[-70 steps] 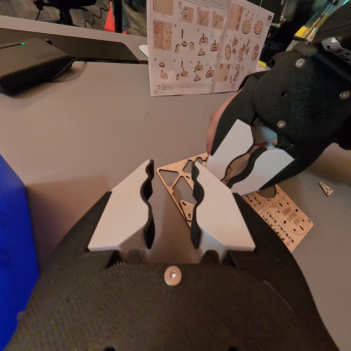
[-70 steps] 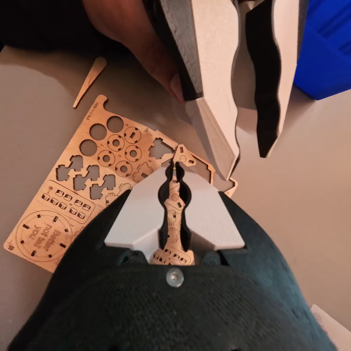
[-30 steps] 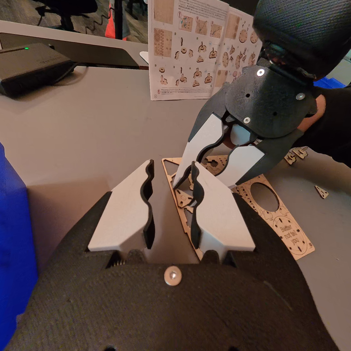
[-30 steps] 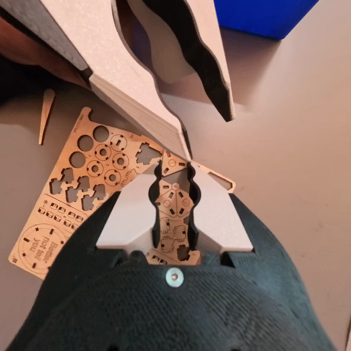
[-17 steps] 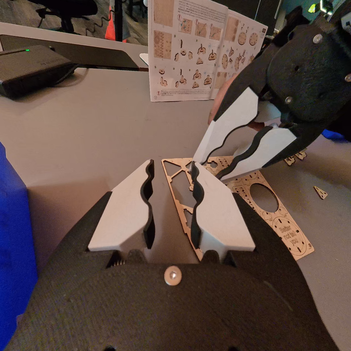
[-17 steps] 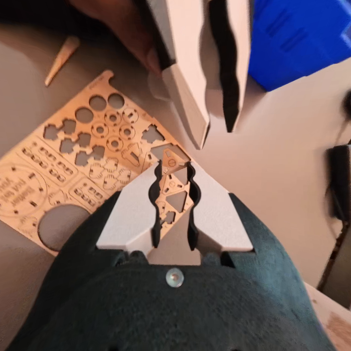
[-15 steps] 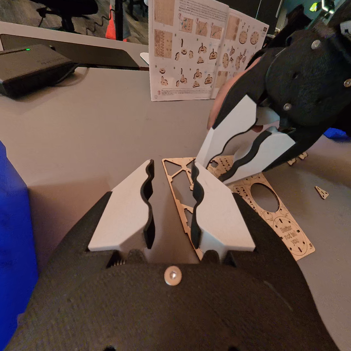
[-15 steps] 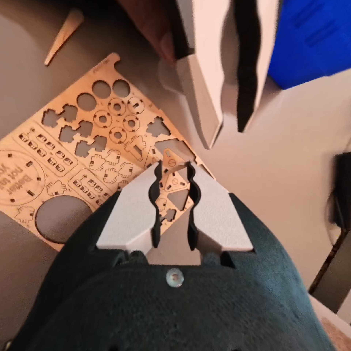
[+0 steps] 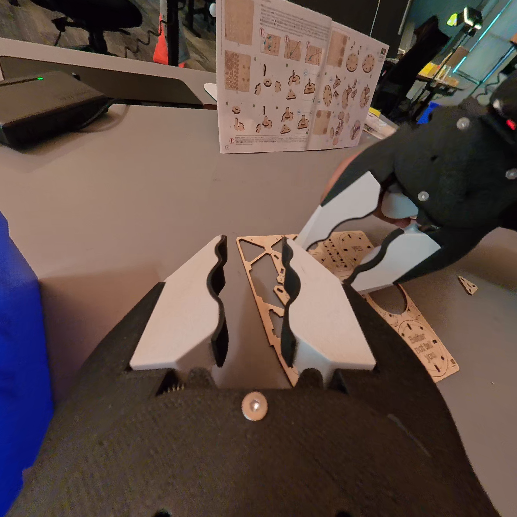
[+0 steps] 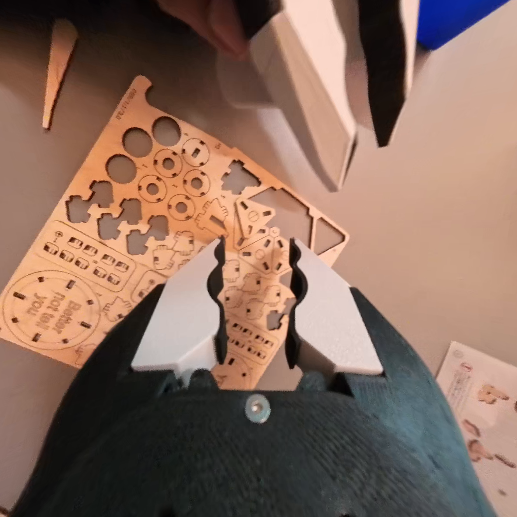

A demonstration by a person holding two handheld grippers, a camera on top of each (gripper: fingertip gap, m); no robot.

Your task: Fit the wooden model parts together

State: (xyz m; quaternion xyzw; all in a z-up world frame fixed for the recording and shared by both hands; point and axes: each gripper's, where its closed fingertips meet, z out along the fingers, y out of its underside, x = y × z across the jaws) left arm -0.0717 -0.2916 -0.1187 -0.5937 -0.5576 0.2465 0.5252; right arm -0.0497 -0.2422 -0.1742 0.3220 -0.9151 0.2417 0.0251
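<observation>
A thin laser-cut wooden sheet (image 10: 173, 212) lies flat on the grey table (image 9: 140, 195). My right gripper (image 10: 257, 240) is open and hovers over the sheet, with nothing between its pads. A triangular piece (image 10: 253, 216) sits in the sheet just beyond its fingertips. The left wrist view shows this gripper (image 9: 326, 263) open above the sheet (image 9: 414, 335). My left gripper (image 9: 254, 240) is open and empty over the sheet's near corner. The right wrist view shows it (image 10: 361, 165) with one fingertip close above that corner. I cannot tell whether it touches the wood.
An open instruction booklet (image 9: 296, 84) stands at the back and also shows in the right wrist view (image 10: 481, 419). A blue bin (image 9: 16, 307) is at the left. A black box (image 9: 47, 103) sits far left. A small loose wooden triangle (image 9: 468, 288) and a wooden sliver (image 10: 57, 75) lie on the table. Tip to tip, the grippers are about 7 cm apart.
My right gripper's jaws have opened wider and it has shifted over the sheet, so more of the sheet shows. My left gripper has stayed open near the sheet's corner.
</observation>
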